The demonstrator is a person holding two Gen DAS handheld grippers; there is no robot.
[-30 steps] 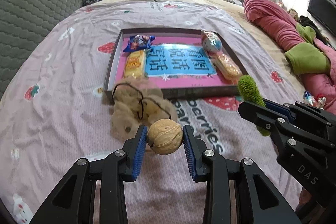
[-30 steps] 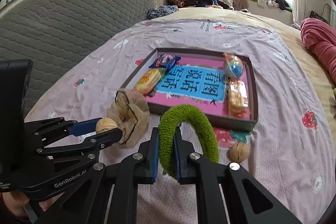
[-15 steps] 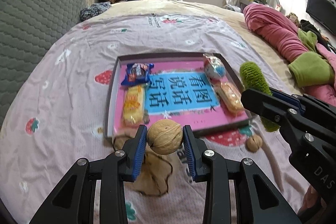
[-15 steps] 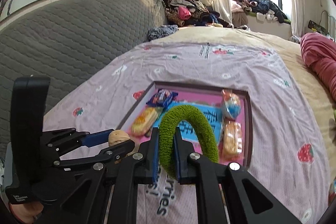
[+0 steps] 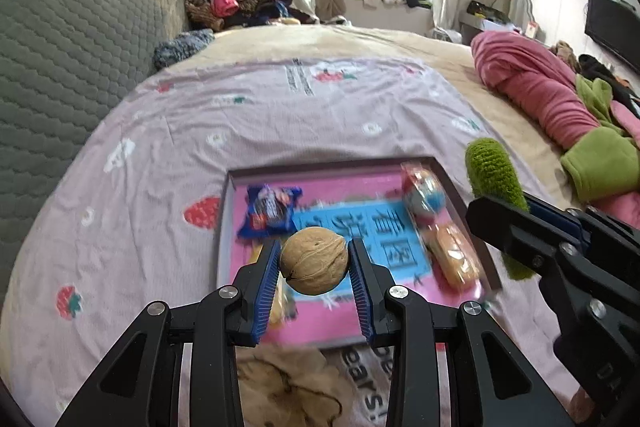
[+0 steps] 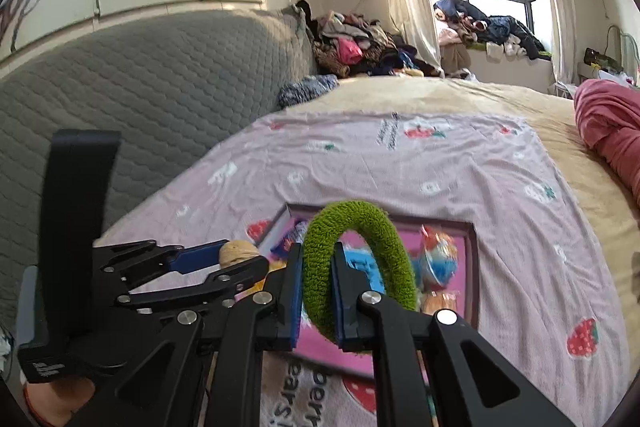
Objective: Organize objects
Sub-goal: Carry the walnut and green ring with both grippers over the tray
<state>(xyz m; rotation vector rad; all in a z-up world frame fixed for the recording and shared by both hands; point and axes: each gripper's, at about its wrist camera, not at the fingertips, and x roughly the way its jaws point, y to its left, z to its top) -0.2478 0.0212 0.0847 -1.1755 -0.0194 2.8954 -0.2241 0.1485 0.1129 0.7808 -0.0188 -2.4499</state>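
The left gripper (image 5: 314, 261) is clamped on a walnut (image 5: 313, 259), its blue pads pressing both sides, low in the centre of the left wrist view. The right gripper (image 6: 317, 291) has its jaws squeezed together on a green fuzzy ring (image 6: 357, 259), which loops up over the fingers at the lower middle of the right wrist view.

Behind both lies a shallow tray (image 5: 452, 183) on a pink strawberry-print sheet (image 5: 248, 123). The tray's pink floor carries a blue panel (image 5: 380, 227) with large dark Chinese characters, blurred here. Inside sit a blue snack packet (image 5: 269, 213) at the upper left, a round wrapped sweet (image 5: 423, 193) at the upper right, and an orange wrapped cake (image 5: 454, 259) below it.

On the sheet near the bottom edge, printed letters read partly "ears" (image 5: 362, 383), cut off by the gripper. A crumpled beige cloth (image 5: 288, 387) lies just below the tray. The right gripper body, at the lower right of the left wrist view, shows only faint raised lettering I cannot read.
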